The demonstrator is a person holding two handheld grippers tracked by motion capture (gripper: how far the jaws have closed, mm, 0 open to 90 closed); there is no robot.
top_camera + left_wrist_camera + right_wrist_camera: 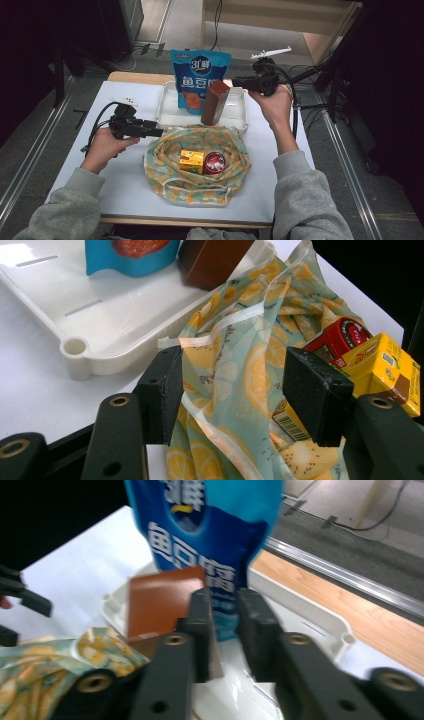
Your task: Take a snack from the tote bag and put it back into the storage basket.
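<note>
Nearest you, both grey-sleeved forearms enter from the table's front edge. Between them lies the lemon-print fabric drawstring bag, mouth spread open on the white table top, with a yellow rectangular carton and a round red-lidded tin sitting side by side inside it.

Your left hand rests low at the bag's left, wrist level, the left gripper pointing across toward the bag's rim. In the left gripper view its jaws stand wide apart, straddling a fold of the fabric and its pale ribbon; the pads do not press on it.

Farther off, your right hand is raised over the white plastic tray, wrist cocked, the right gripper aimed leftward. Its jaws are nearly together, a narrow gap remaining, with nothing between them. Just beyond the tips stands the brown rectangular box, tilted in the tray and leaning against the upright blue printed pouch behind it.
</note>
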